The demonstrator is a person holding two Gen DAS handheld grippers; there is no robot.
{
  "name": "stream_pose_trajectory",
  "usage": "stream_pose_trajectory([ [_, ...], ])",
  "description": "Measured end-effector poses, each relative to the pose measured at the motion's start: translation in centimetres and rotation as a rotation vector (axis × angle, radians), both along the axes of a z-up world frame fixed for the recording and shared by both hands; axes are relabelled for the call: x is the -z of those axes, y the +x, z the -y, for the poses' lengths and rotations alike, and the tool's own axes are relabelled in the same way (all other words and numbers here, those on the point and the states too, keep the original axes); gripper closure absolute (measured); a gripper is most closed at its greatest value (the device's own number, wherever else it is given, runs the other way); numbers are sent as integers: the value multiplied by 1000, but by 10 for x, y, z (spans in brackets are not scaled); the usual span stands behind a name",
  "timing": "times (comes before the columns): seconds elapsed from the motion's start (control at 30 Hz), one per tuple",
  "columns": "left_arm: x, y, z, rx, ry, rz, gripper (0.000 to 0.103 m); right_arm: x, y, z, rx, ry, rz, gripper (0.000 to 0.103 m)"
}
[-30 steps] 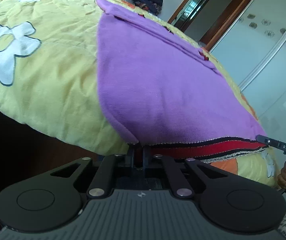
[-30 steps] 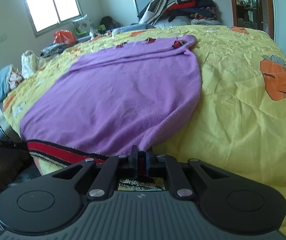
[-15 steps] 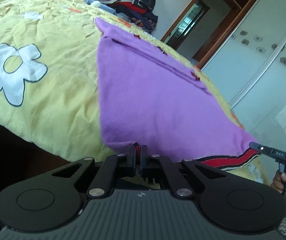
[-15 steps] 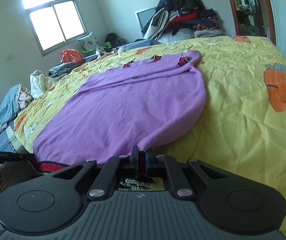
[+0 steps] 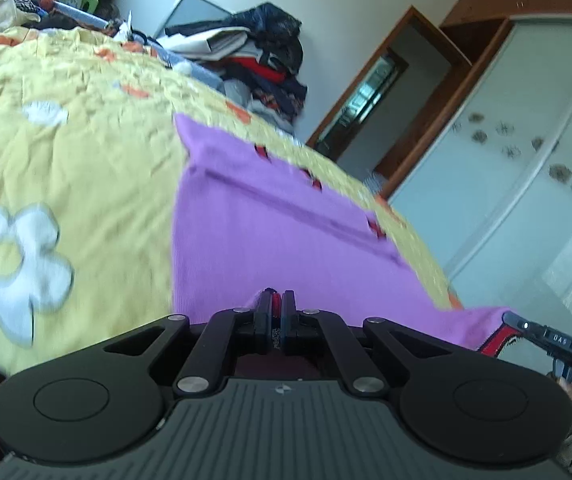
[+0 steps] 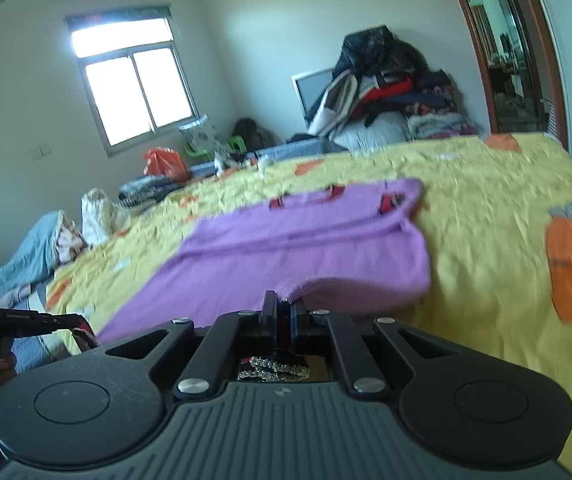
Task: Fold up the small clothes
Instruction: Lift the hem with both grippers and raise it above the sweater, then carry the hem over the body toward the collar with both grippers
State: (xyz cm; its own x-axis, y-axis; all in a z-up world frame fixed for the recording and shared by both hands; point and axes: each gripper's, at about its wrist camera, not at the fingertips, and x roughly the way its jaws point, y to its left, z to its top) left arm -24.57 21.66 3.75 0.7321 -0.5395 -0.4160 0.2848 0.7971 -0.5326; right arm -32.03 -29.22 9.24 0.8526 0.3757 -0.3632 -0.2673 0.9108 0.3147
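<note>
- Garment: purple knit top with a red-and-black striped hem band (image 5: 269,232) lies spread on the bed's yellow quilted cover printed with white flowers and orange carrots (image 5: 69,168). Far edge with its small red patches rests flat on the cover; near hem is raised off the bed edge.
- Left gripper (image 5: 276,304): fingers pressed narrow together, a sliver of red hem pinched between them at the near left corner.
- Right gripper (image 6: 283,312): fingers likewise nearly closed, clamped on the near right corner; glittery trim of the hem shows just behind the pads. Fabric bulges up in a soft roll right at the grip.
- Each gripper is also visible at the edge of the other's view, hem stretched between them.
- Step in hand, as I judge it: first fold, hem lifted by both corners, not yet carried over.
- Next move calls for: both corners travelling together toward the far edge, kept level and taut so the hem lands parallel to it; release only once laid flat.
- Risk: uneven pace would skew the fold.
</note>
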Motion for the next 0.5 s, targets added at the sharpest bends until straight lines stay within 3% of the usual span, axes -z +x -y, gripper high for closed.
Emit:
stream_pose_trajectory([
  [0.17,-12,38,-7,-54,-13,28,101,-7,47,6,20,-1,12,98],
  [0.33,-9,80,-18,-116,-70,0,103,8,107,25,64,75,-71,98],
  [0.4,-5,98,-18,-128,-55,-25,103,18,131,31,73,105,-115,98],
  [0.5,0,112,-13,-45,-20,-56,103,34,164,31,93,89,-203,97],
])
